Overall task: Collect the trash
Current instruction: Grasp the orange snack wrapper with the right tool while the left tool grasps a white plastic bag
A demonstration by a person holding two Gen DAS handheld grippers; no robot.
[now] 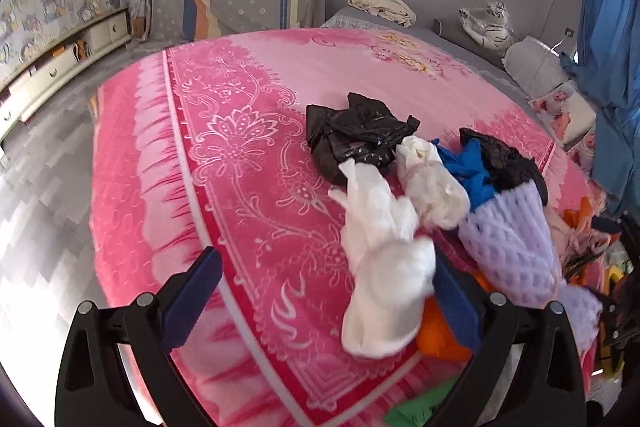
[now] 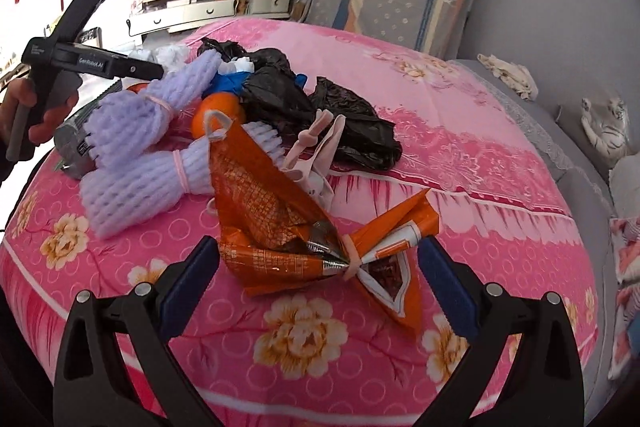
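A pile of trash lies on the pink bed cover [image 1: 240,155]. In the left wrist view my left gripper [image 1: 326,265] is open, with a white bundled bag [image 1: 380,267] between its fingers, close to the right one. Beyond lie a second white bundle [image 1: 430,183], a black bag [image 1: 352,135], blue plastic [image 1: 468,171] and purple foam netting [image 1: 512,239]. In the right wrist view my right gripper [image 2: 320,259] is open around an orange wrapper [image 2: 288,239] tied with a rubber band. Behind it lie purple foam netting [image 2: 132,155], an orange [image 2: 218,111] and black bags [image 2: 320,115].
The left gripper and the hand holding it show at the left of the right wrist view [image 2: 80,63]. A drawer unit [image 1: 60,63] stands beyond the grey floor [image 1: 40,207]. A tiger plush [image 1: 486,23] and pillows [image 1: 536,63] lie at the head of the bed.
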